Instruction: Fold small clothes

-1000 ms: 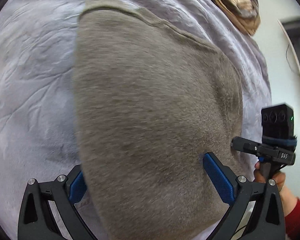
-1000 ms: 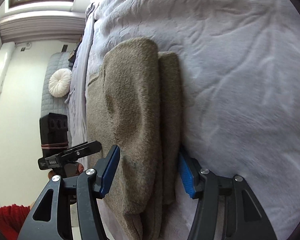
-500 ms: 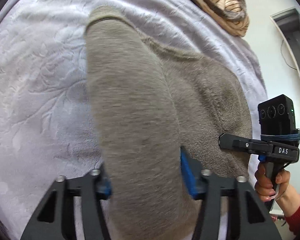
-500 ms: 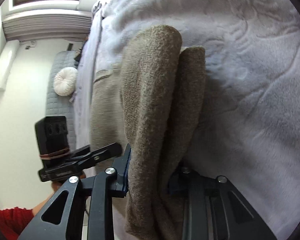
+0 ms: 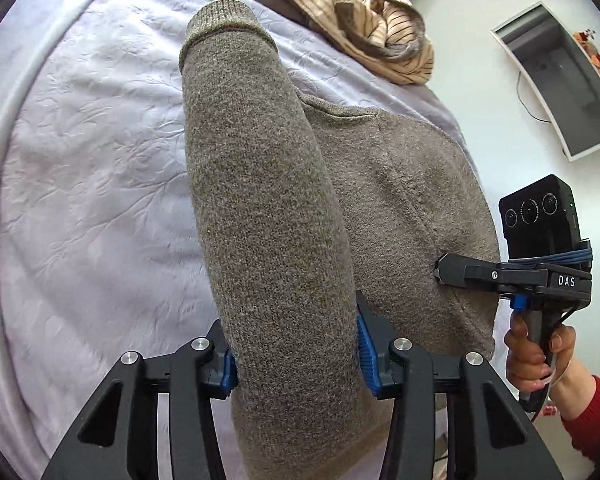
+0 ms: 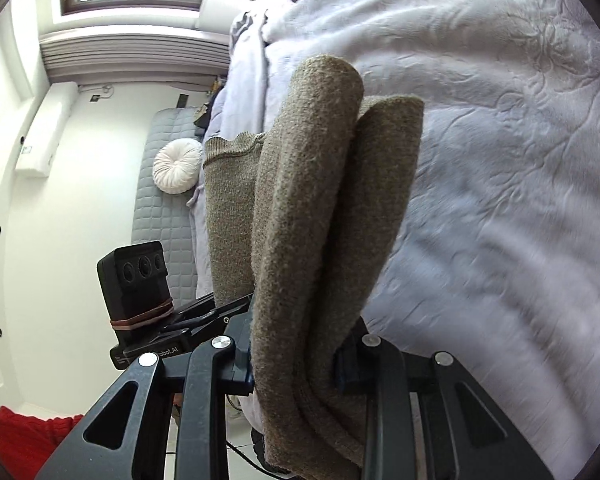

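A grey-brown knitted sweater lies partly folded on a lavender bedspread. My left gripper is shut on a thick fold of it and holds that fold raised off the bed. My right gripper is shut on several stacked layers of the same sweater, also lifted. In the left wrist view the right gripper shows at the sweater's right edge, held by a hand. In the right wrist view the left gripper shows at the left.
A heap of striped tan clothes lies at the far side of the bed. A wall screen is at the right. A grey mattress with a white round cushion stands against the wall beyond the bed.
Both grippers went from open around the sweater's edge to shut on it, and have lifted the gathered folds up off the bedspread.
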Demonstrator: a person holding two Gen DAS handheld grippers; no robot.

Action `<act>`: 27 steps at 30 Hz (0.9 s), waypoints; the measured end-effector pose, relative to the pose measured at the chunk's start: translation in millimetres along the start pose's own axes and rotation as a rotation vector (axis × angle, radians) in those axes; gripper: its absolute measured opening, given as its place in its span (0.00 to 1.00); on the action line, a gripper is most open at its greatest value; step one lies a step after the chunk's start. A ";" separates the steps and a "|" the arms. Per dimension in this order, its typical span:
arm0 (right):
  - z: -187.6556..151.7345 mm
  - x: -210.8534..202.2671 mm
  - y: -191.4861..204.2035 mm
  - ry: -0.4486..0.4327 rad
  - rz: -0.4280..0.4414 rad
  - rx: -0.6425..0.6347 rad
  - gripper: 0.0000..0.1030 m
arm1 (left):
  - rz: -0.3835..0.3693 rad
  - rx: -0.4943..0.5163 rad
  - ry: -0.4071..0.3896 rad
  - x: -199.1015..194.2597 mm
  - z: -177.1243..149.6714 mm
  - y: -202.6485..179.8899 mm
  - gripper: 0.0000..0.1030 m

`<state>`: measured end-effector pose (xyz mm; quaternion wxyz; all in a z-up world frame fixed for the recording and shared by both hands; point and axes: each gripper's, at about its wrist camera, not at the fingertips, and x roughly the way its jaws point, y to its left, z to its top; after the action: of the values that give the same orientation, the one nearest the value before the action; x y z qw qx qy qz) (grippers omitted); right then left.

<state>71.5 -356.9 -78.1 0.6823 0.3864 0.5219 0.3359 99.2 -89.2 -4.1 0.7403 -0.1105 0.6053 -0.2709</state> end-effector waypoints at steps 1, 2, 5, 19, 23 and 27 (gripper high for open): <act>-5.9 -0.5 5.7 -0.004 -0.001 -0.004 0.29 | -0.002 0.001 -0.005 -6.8 -6.6 1.2 0.47; -13.3 -0.4 12.4 -0.007 -0.002 -0.009 0.29 | -0.002 0.001 -0.006 -10.1 -10.3 2.1 0.47; -35.3 2.7 28.8 -0.009 -0.002 -0.019 0.29 | 0.000 -0.009 -0.004 -23.6 -28.7 4.7 0.47; -113.8 91.1 42.9 0.116 -0.030 0.008 0.29 | 0.059 -0.122 0.064 -24.1 -120.5 70.3 0.47; -118.9 113.8 23.0 0.129 -0.126 0.031 0.32 | 0.143 -0.158 0.069 -8.2 -134.7 94.4 0.47; -116.0 107.9 -0.9 0.084 -0.411 0.078 0.49 | 0.228 -0.211 0.038 -11.6 -140.6 110.6 0.67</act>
<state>-16.4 -243.8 -145.9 0.6986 0.2838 0.6302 0.1851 -7.0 31.7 -82.9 0.7389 -0.1128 0.6530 -0.1221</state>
